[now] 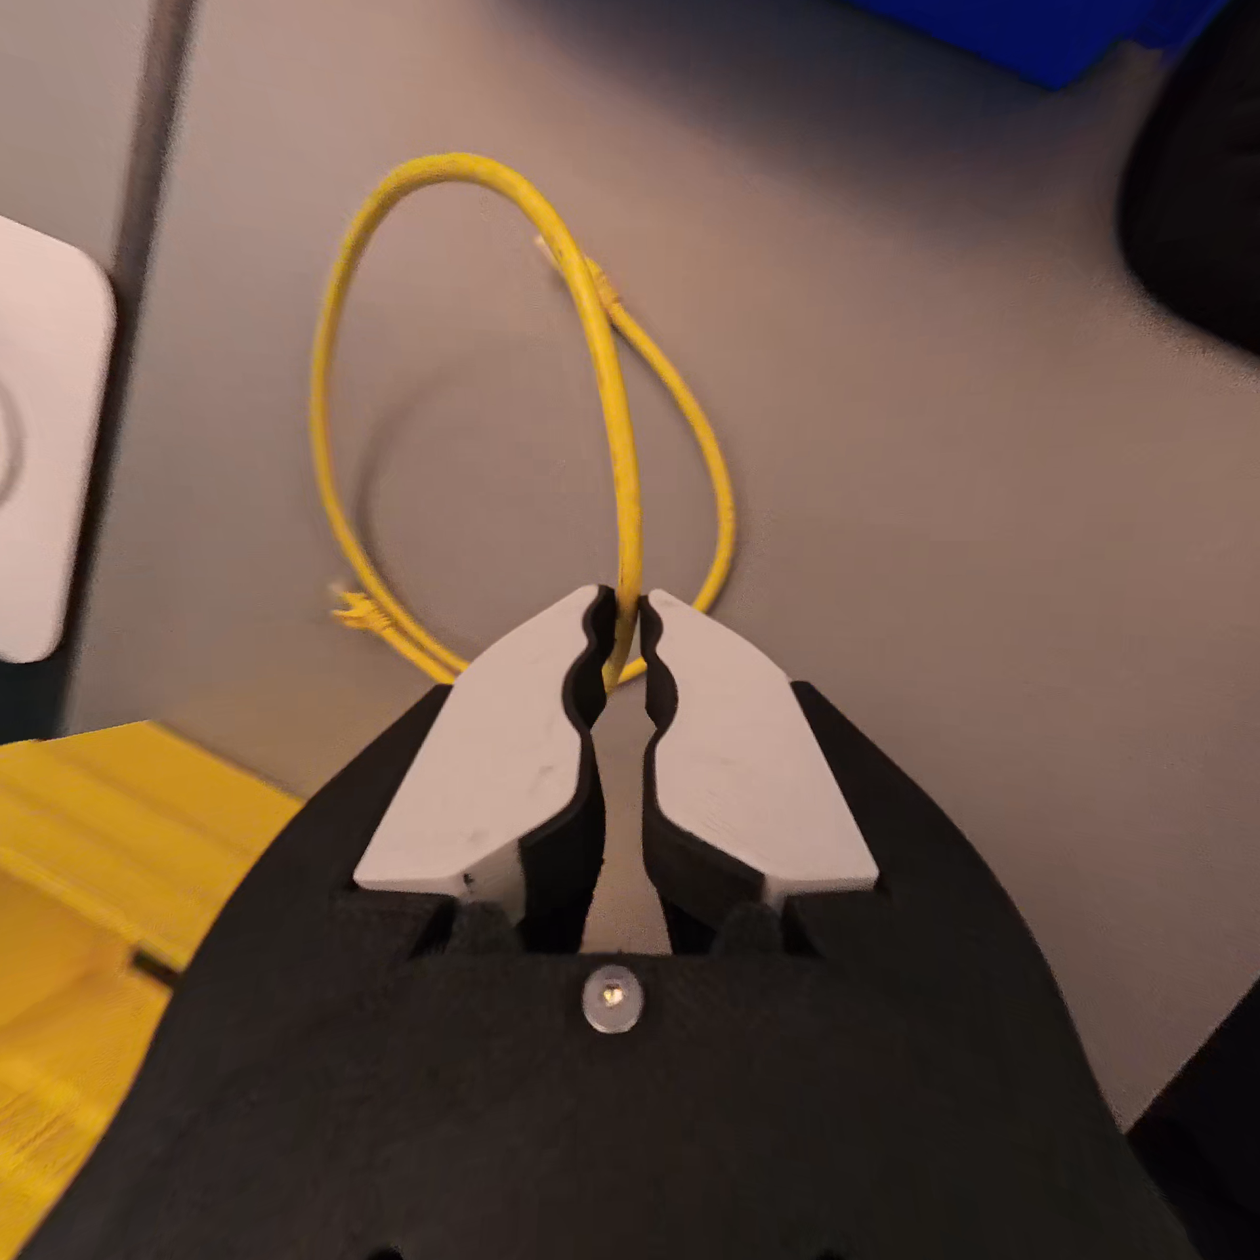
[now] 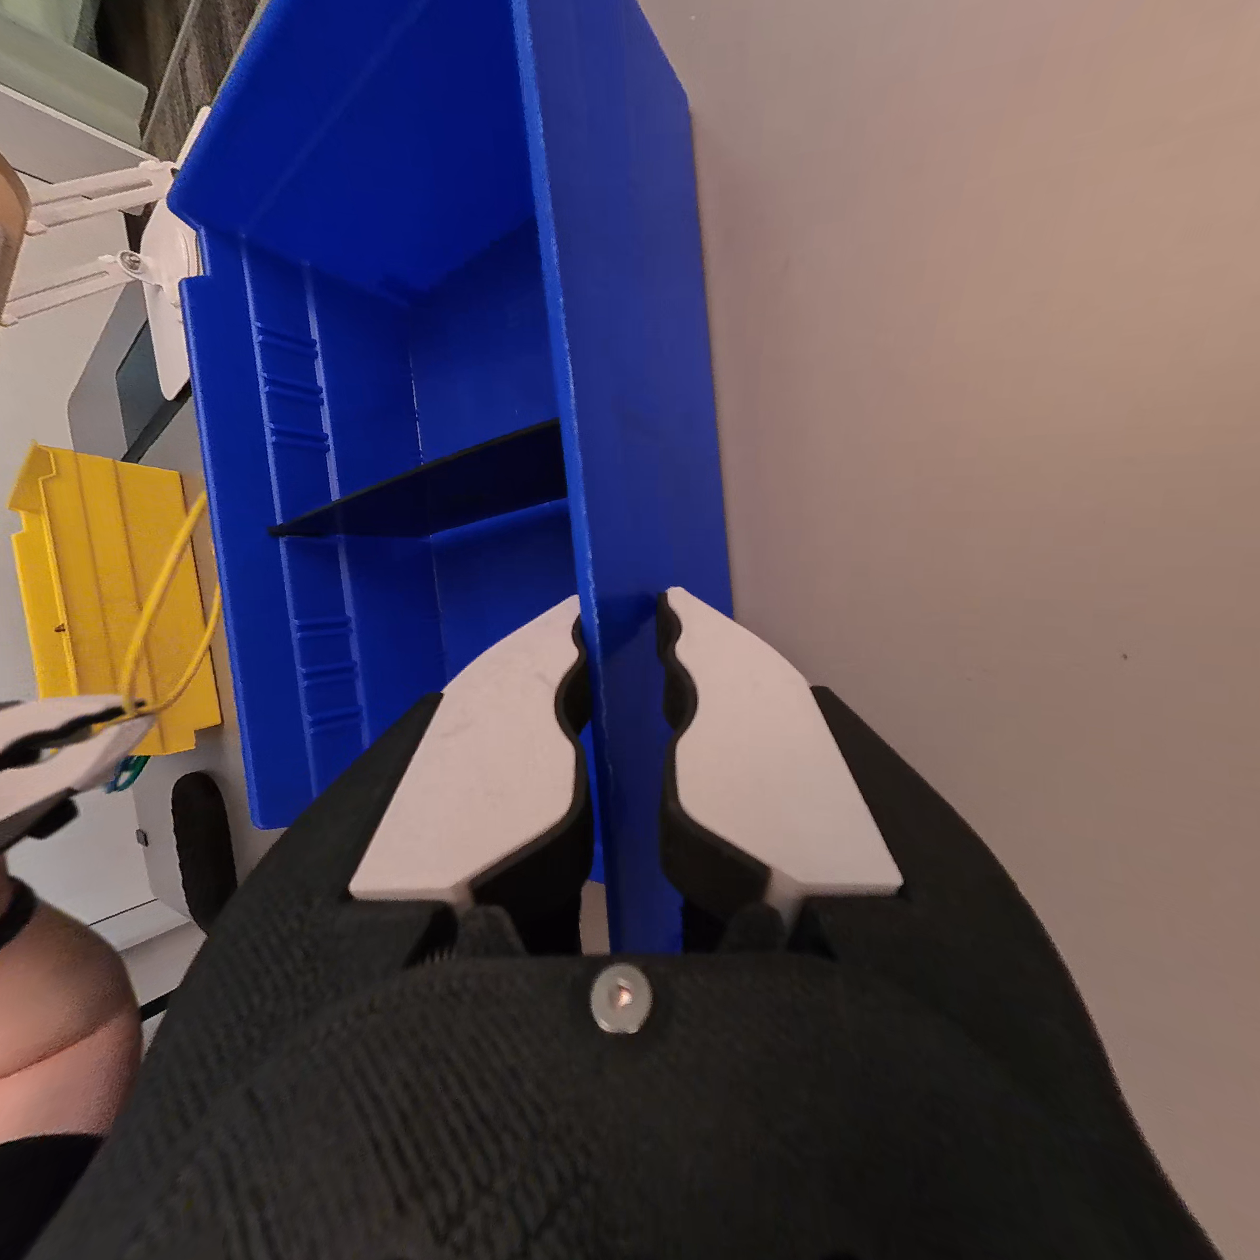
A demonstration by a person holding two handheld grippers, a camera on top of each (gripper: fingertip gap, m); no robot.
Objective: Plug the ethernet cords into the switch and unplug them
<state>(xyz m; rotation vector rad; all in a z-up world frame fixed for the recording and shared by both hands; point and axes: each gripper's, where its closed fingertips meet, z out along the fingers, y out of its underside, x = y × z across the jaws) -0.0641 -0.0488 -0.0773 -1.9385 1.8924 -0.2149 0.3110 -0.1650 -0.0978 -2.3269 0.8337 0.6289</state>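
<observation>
My left gripper [image 1: 627,600] is shut on a yellow ethernet cord [image 1: 613,382] and holds it above the grey table [image 1: 920,545]. The cord hangs in loops, with clear plugs showing at the left [image 1: 354,607] and at the upper right [image 1: 600,279]. I cannot tell whether it is one cord or two. My right gripper [image 2: 620,607] is shut on the side wall of a blue bin [image 2: 613,409]. The left gripper [image 2: 129,709] with the yellow cord [image 2: 163,600] also shows at the left of the right wrist view. A white rounded device [image 1: 41,443], perhaps the switch, lies at the left edge.
A yellow bin [image 1: 102,852] sits at the lower left of the left wrist view and behind the cord in the right wrist view [image 2: 88,579]. The blue bin has a black divider [image 2: 443,491] inside. A dark object [image 1: 1200,204] stands at the upper right. About 40 centimeters separates my left fingertips from my right.
</observation>
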